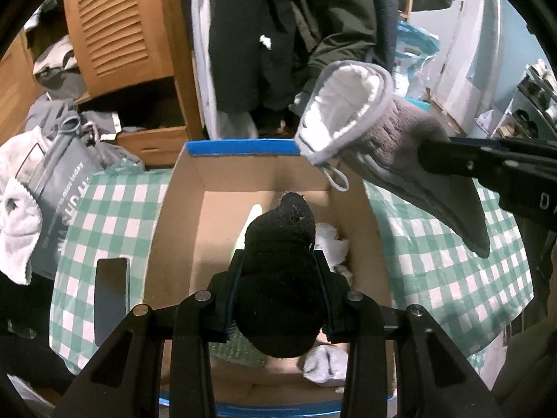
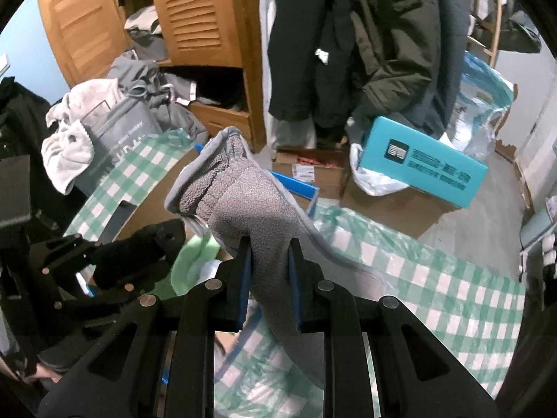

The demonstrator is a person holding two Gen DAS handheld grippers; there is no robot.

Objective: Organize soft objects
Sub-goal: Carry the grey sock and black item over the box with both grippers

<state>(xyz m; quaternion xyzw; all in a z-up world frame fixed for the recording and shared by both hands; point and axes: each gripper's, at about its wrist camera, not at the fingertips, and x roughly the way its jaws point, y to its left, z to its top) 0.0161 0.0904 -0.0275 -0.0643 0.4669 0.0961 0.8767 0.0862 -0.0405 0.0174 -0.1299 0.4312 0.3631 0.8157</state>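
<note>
- Black rolled sock [image 1: 278, 278] is clamped in the left tongs [image 1: 278, 261], above the open cardboard box [image 1: 181, 216].
- Grey fleece slipper [image 2: 257, 202] is pinched by the closed right tongs [image 2: 268, 247], beside the box's far right corner.
- Green-checked cloth [image 1: 104, 216] lies under the box.

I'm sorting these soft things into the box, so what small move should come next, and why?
Probably open the left gripper and let the black sock drop. It hangs right over the open cardboard box, where other soft pieces already lie. The right gripper holds the grey mitt near the box's far right corner.
</note>
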